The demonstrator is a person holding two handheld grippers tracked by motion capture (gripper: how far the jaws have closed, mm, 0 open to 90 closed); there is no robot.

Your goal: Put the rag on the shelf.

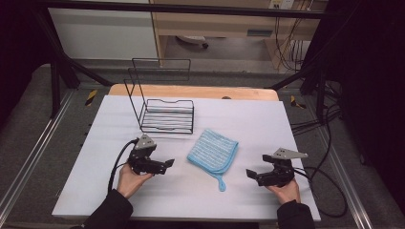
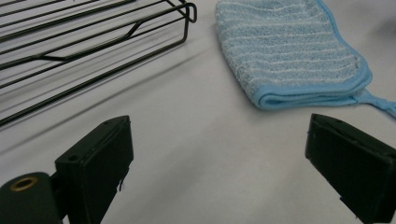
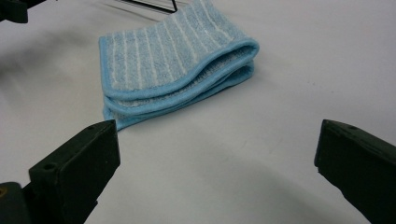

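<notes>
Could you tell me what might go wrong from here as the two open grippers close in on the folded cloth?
The blue striped cloth is folded in layers, so the right gripper may pinch only the top layer and unfold it. Its hanging loop trails loose and could snag a jaw. The left gripper sits near the wire rack; a wide swing might knock it.
</notes>
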